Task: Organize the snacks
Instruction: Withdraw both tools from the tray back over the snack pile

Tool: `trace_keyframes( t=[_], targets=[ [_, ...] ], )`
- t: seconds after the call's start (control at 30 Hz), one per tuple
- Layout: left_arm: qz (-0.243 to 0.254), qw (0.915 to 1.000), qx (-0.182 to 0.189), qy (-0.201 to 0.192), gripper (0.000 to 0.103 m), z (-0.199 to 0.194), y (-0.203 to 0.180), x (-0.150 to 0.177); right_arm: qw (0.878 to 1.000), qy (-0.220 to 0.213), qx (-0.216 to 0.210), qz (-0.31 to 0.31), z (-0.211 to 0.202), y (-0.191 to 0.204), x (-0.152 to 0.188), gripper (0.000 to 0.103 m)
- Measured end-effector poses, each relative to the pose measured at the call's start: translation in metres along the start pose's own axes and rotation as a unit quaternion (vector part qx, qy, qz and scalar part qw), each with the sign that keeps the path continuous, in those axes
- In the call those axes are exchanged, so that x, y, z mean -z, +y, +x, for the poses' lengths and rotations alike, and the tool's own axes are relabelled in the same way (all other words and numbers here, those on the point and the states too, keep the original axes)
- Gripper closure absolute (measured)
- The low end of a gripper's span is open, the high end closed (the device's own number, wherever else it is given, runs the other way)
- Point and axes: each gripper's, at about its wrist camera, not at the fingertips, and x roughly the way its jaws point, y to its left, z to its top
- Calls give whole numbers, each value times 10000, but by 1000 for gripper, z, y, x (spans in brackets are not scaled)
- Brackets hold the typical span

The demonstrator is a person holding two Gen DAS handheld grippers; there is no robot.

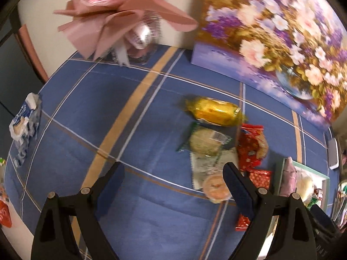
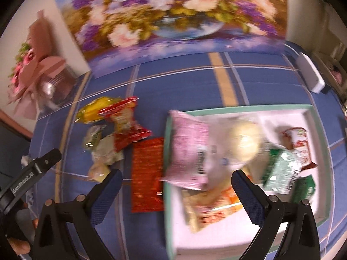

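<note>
Your left gripper [image 1: 173, 174] and right gripper [image 2: 176, 183] both hang spread wide and empty. Beyond the right one, the tray [image 2: 238, 107] holds about six packets, the pink packet [image 2: 187, 145] leaning on its left rim. Left of it, roughly six snacks lie loose on the blue cloth [image 2: 260, 82]; one yellow packet [image 1: 213, 111] lies farthest.

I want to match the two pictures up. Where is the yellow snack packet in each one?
Left wrist view: the yellow snack packet lies just right of centre, at the far end of the loose snack pile.
Right wrist view: the packet is left of centre, partly behind a red packet.
Shared landmark: the flower painting standing behind it.
</note>
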Motion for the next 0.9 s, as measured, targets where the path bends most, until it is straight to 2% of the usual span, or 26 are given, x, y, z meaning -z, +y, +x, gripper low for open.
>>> trace_keyframes(
  t=[0.2, 0.33, 0.7, 0.83, 0.9],
  targets=[
    [-329, 9994, -20, 126, 11, 4, 25, -1, 9994, 52, -234, -263, 8, 32, 6, 1],
    [-470, 9987, 6, 199, 11, 9, 31, -1, 9988, 148, -222, -414, 17, 47, 10, 1],
    [-334, 9968, 277, 675, 11, 37, 12, 6, 9985, 344, -272, -325, 41, 48, 15, 2],
    [-349, 9948, 360, 882, 11, 49, 7, 10, 9985, 333, -328, -302, 43, 48, 17, 10],
    [-359, 9940, 403, 957, 11, 53, 6, 11, 9984, 331, -324, -319, 44, 47, 17, 11]
  ],
)
